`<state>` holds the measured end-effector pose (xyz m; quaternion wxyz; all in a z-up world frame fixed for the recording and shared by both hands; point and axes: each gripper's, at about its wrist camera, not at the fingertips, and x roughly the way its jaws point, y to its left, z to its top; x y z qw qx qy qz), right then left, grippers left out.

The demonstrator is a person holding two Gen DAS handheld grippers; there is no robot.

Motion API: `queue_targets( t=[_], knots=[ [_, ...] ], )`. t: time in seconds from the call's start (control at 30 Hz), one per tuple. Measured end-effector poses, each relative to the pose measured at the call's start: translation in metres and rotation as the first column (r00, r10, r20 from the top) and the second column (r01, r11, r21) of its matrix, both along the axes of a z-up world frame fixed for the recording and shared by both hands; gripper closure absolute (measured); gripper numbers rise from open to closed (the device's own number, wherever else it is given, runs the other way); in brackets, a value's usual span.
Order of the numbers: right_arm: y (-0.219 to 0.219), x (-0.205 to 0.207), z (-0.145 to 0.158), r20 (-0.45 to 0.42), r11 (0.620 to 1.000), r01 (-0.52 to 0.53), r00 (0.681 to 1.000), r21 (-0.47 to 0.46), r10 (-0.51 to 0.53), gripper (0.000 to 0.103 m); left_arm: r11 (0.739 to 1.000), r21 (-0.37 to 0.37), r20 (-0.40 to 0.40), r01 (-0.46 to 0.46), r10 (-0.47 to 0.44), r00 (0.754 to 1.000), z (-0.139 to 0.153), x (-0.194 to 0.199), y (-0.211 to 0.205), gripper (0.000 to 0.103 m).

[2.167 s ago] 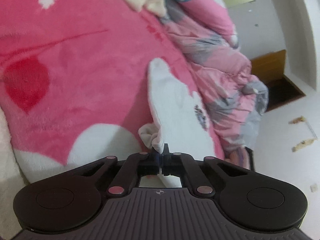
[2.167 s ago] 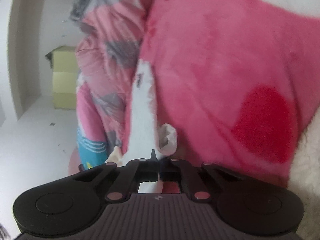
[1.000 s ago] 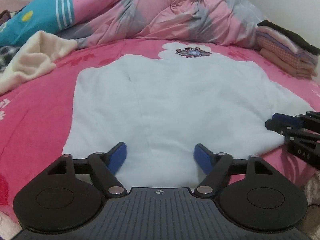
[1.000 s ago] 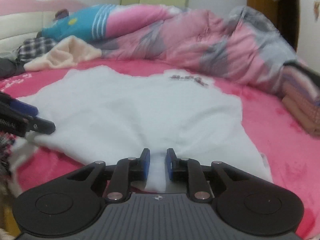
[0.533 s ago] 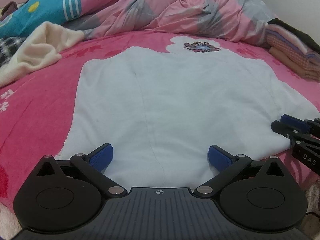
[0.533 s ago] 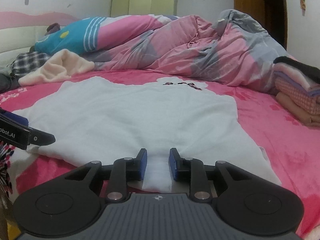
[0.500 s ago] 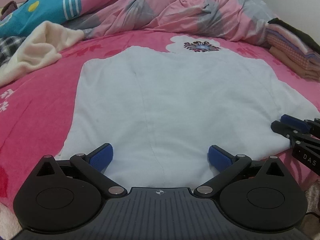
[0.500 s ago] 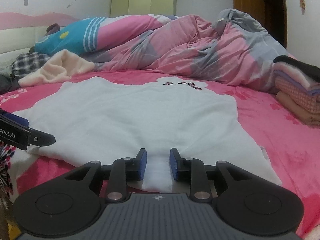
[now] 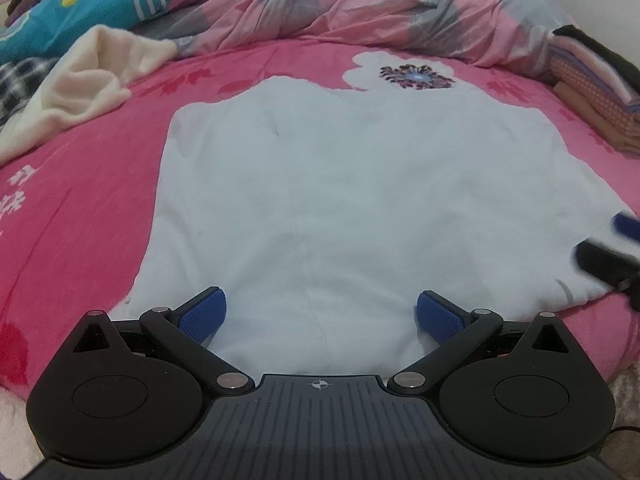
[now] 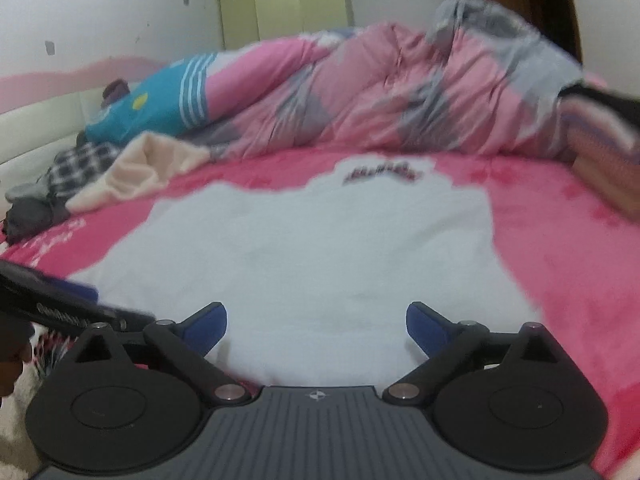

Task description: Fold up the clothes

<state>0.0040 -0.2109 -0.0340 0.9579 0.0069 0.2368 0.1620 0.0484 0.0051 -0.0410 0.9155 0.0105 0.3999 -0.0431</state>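
Across the middle of the bed point(image 9: 80, 208), on its pink blanket, the white garment point(image 9: 360, 200) lies spread flat and single-layered, its near hem reaching the bed's near edge and its far end stopping short of the rumpled pink-and-grey quilt point(image 9: 360, 12) heaped along the far edge. Laid out broad like this, every edge is within reach from the near side, which is the lie a fold would want to start from; it would also fit a garment just smoothed out for another pass, so the stage is not settled.

The left gripper point(image 9: 320, 316) hangs low over the near hem with its blue pads spread wide and nothing between them, the cloth passing beneath. The right gripper point(image 10: 316, 322) sits likewise at the near hem toward the bed's right side, fingers wide and empty (its view is smeared, so whether the pads touch the cloth I cannot say). Each appears at the margin of the other's view, so the two stand side by side along the same hem, apparently spaced to take its two ends.

A cream cloth point(image 9: 88, 76) lies crumpled toward the far left corner, and a folded stack point(image 9: 592, 92) rests at the right edge, both clear of the garment.
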Motion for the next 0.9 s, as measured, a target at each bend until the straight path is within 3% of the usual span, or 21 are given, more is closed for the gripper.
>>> queue_targets(
  t=[0.1,0.2,0.4,0.9],
  knots=[
    [-0.002,-0.001,0.008,0.024,0.999,0.035,0.999,-0.021,-0.034,0.0,1.0,0.008,-0.025,-0.019,0.019,1.0,0.002,0.002,-0.002,0.0],
    [-0.002,0.008,0.005,-0.02,0.995,0.086,0.996,-0.041,-0.087,0.0,0.999,0.016,-0.049,-0.036,0.037,0.998,0.004,0.004,-0.004,0.0],
    [0.015,0.021,-0.018,-0.112,0.972,0.135,0.981,-0.19,-0.158,0.0,0.998,0.027,-0.089,-0.063,0.065,0.994,0.006,0.009,-0.005,0.0],
    [0.007,0.024,-0.02,-0.136,0.979,0.137,0.978,-0.149,-0.158,0.0,0.992,0.089,-0.102,-0.086,0.094,0.99,0.009,0.01,-0.016,0.0]
  ],
)
